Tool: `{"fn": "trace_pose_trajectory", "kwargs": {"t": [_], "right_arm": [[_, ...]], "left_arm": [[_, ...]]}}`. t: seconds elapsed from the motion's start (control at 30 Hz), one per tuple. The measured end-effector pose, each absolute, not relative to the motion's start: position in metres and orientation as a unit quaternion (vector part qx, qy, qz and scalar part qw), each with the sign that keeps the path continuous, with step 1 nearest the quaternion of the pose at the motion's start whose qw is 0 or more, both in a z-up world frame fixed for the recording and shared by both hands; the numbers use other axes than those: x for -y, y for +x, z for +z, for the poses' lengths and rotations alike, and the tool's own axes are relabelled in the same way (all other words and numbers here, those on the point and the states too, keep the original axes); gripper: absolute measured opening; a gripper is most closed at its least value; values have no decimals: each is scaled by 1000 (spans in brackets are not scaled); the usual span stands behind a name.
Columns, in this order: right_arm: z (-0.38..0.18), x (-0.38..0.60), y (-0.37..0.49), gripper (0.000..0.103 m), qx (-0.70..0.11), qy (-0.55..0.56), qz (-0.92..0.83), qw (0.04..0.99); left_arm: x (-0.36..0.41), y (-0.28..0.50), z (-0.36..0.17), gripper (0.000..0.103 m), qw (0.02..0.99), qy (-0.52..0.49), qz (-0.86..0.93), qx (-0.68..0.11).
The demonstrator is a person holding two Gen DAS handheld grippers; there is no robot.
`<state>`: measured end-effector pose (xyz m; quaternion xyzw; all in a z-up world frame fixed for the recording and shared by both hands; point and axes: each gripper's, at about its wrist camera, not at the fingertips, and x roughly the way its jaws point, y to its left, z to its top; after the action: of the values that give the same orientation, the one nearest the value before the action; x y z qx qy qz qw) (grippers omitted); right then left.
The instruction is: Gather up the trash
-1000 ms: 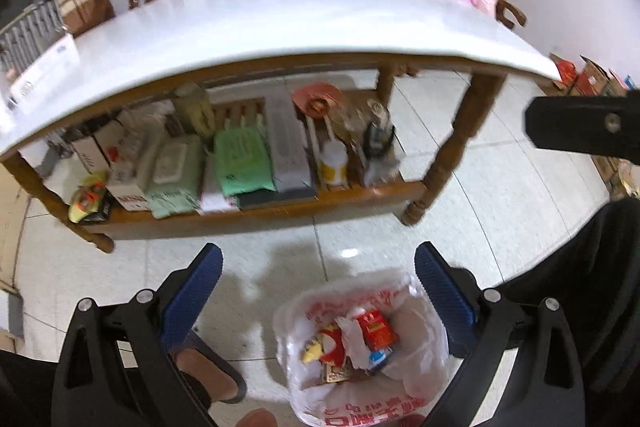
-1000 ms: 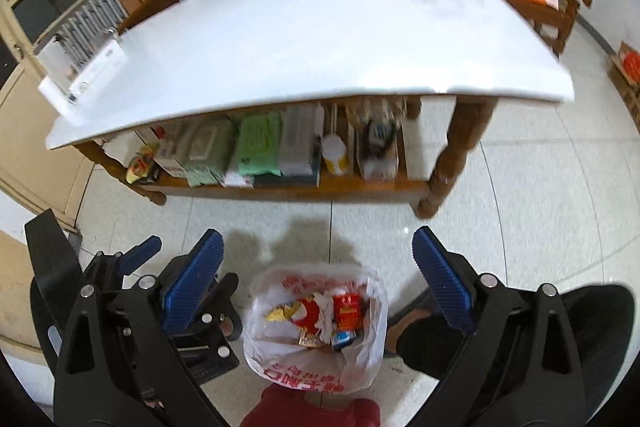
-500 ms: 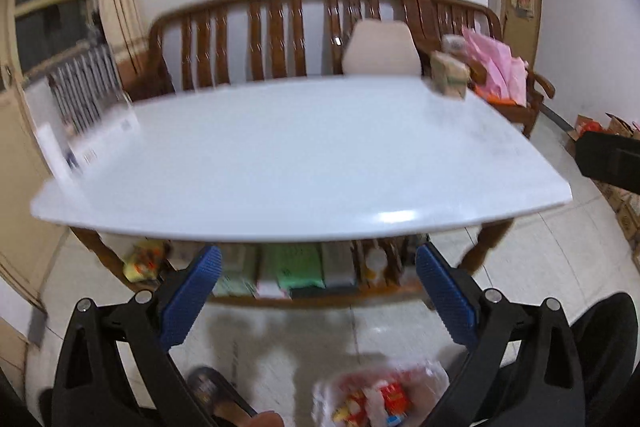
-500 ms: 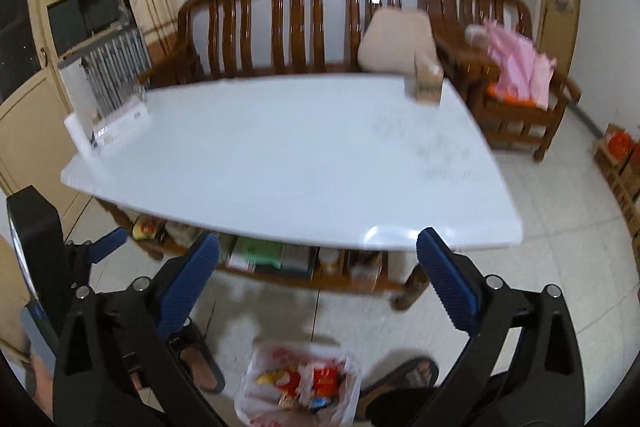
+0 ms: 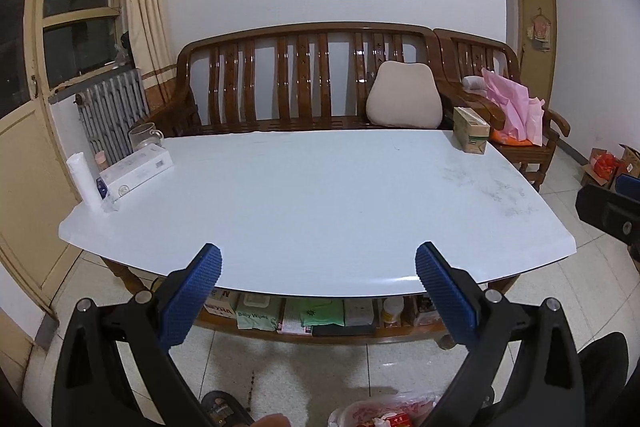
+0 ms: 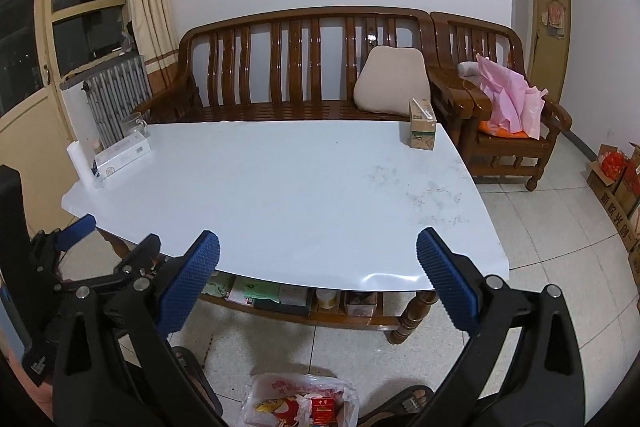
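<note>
A white plastic trash bag (image 6: pixel 300 401) with red print sits on the floor by the person's feet, holding red and yellow wrappers; its top edge shows as the trash bag (image 5: pixel 384 411) in the left wrist view. My left gripper (image 5: pixel 318 277) is open and empty above the near edge of the white table (image 5: pixel 320 195). My right gripper (image 6: pixel 318 273) is likewise open and empty, with the left gripper's body (image 6: pixel 80 267) at its left. A green drink carton (image 6: pixel 422 131) stands at the table's far right corner, also seen as the carton (image 5: pixel 471 135).
A white box (image 5: pixel 136 171), a white tube (image 5: pixel 84 183) and a glass cup (image 5: pixel 144 135) sit at the table's left end. The lower shelf (image 6: pixel 304 311) holds wipes and jars. A wooden bench (image 5: pixel 312 83) with a cushion stands behind. Cardboard boxes (image 6: pixel 616 183) line the right wall.
Both grippers have tilted up from looking down at the bag and shelf to facing across the tabletop. The bag has slid to the bottom edge of both views. Both stay open.
</note>
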<state>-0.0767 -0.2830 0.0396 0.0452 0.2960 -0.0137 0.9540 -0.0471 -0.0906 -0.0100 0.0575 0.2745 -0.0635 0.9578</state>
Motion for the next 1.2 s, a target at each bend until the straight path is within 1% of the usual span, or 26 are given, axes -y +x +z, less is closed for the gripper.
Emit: {"fn": "trace_pose_trajectory", "kwargs": {"t": [1.2], "right_arm": [[45,286,-78,96,-291,49,-19,955]], "left_arm": [[91,-51,4,95,961,58,-63,-264]]}}
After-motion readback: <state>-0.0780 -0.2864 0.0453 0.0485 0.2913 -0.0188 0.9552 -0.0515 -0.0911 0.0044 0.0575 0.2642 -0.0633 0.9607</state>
